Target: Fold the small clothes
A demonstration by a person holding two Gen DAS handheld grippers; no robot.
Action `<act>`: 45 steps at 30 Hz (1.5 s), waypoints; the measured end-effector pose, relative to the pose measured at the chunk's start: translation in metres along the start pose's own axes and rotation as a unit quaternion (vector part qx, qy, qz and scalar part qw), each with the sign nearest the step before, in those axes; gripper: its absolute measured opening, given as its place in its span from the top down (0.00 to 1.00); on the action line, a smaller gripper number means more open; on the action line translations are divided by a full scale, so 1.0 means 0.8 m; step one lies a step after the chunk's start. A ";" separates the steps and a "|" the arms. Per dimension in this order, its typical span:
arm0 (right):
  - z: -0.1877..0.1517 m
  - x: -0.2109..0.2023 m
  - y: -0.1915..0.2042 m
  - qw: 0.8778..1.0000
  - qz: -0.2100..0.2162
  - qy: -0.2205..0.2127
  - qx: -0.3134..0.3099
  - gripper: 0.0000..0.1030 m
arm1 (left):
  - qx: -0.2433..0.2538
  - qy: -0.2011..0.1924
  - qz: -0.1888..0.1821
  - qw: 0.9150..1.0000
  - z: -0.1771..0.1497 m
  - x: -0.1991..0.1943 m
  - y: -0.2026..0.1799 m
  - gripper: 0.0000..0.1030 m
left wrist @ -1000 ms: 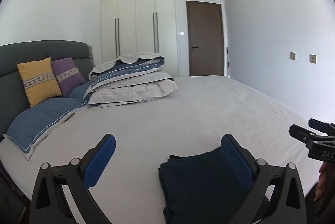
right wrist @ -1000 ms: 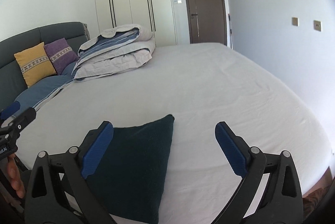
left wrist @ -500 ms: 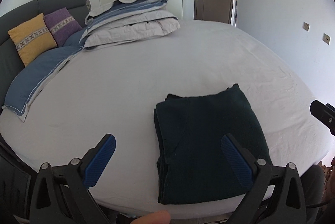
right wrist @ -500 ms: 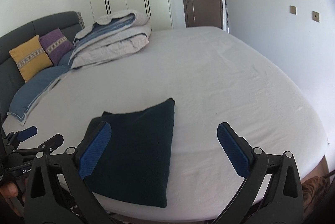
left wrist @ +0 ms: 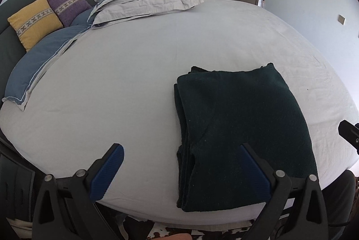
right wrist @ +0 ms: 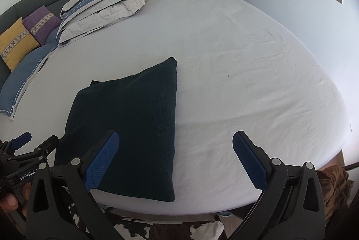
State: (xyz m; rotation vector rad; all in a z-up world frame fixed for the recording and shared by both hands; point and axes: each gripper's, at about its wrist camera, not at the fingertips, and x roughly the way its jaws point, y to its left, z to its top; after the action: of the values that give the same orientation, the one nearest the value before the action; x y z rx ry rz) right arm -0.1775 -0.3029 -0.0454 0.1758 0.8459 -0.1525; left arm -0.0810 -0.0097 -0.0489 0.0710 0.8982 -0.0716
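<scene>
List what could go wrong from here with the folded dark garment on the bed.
1. The folded dark garment lies at the near edge of the bed; a nudge might slide it off.
2. Its stacked layers show along the left side; a brush from the open left tongs could undo them.
3. The open right tongs hover above its right edge and might snag it.

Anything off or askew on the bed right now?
Nothing stands out. The dark green garment lies folded flat near the bed's front edge; its far layers sit slightly uneven. Both grippers are open, clear of it.

Left claw [left wrist: 179,169] and right claw [right wrist: 176,159] gape empty.
</scene>
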 end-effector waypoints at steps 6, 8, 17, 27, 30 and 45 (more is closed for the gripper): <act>0.001 0.007 0.004 1.000 0.005 0.009 -0.006 0.00 | -0.002 0.005 -0.002 1.000 0.000 0.002 0.001 0.00; 0.001 0.007 0.004 1.000 0.008 0.011 -0.006 0.00 | -0.002 0.005 -0.002 1.000 0.001 0.003 0.002 0.00; 0.002 0.010 0.008 1.000 0.012 0.016 -0.009 0.00 | 0.000 0.008 -0.002 1.000 0.000 0.001 0.001 0.00; 0.001 0.009 0.011 1.000 0.013 0.017 -0.009 0.00 | 0.001 0.009 -0.002 1.000 -0.002 0.003 0.000 0.00; 0.000 0.009 0.012 1.000 0.013 0.017 -0.009 0.00 | 0.001 0.009 -0.002 1.000 -0.002 0.003 0.000 0.00; -0.001 0.009 0.014 1.000 0.013 0.017 -0.009 0.00 | 0.001 0.010 -0.002 1.000 -0.002 0.003 0.000 0.00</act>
State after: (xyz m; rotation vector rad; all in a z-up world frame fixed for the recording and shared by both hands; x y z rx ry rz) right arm -0.1710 -0.2922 -0.0506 0.1735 0.8789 -0.1177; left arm -0.0808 -0.0092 -0.0520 0.0723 0.9181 -0.0758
